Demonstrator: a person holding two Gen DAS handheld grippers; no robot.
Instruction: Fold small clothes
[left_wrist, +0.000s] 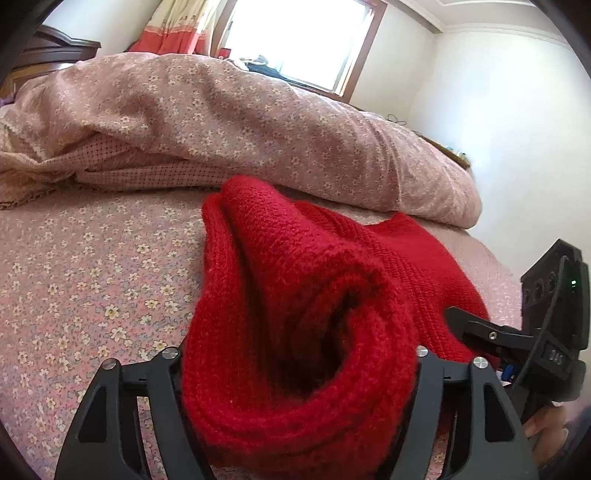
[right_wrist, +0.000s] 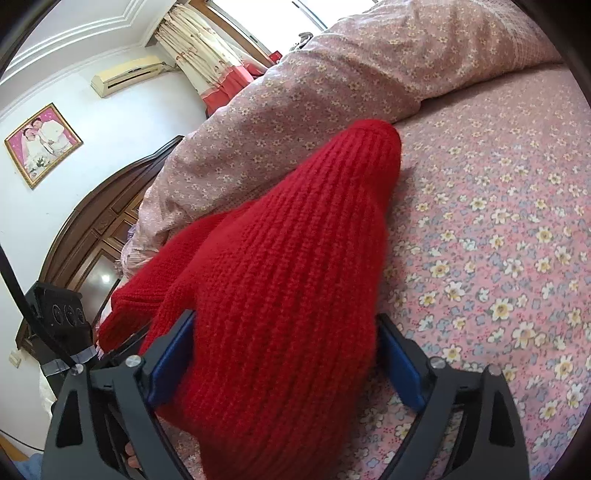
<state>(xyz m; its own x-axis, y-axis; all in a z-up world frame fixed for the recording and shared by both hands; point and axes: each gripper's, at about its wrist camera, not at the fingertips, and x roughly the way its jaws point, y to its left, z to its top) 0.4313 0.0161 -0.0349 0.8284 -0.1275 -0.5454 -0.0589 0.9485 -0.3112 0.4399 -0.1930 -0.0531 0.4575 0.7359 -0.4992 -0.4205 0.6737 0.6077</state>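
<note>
Bed (left_wrist: 92, 258), covered in a floral sheet, is seen in both views; a bunched quilt (left_wrist: 258, 122) is piled along its far side. A red knitted sweater (left_wrist: 295, 314) is draped across the bed, near end lifted, far end resting just against the quilt.

Left gripper (left_wrist: 299, 369): jaws are seen either side of a thick rolled bundle of the knit, which fills the gap between them. Judged clamped on the sweater, though pad contact is hidden by the wool.

Right gripper (right_wrist: 284, 354): blue pads are seen flanking a wide ribbed section of the sweater (right_wrist: 288, 277). The left pad is pressed into the wool; a slight gap appears at the right pad. Whether it is clamped cannot be told.

In the left view the right gripper (left_wrist: 458, 325) is seen just beside the sweater's edge, fingers closed to a point there.

Progress, judged: mid-fold. The knit is doubled over at the left side, so one fold seems underway, but nothing is laid flat or squared. Left to do: the lifted part laid down, the fold smoothed, remaining folds made. No other clothes are in view.
</note>
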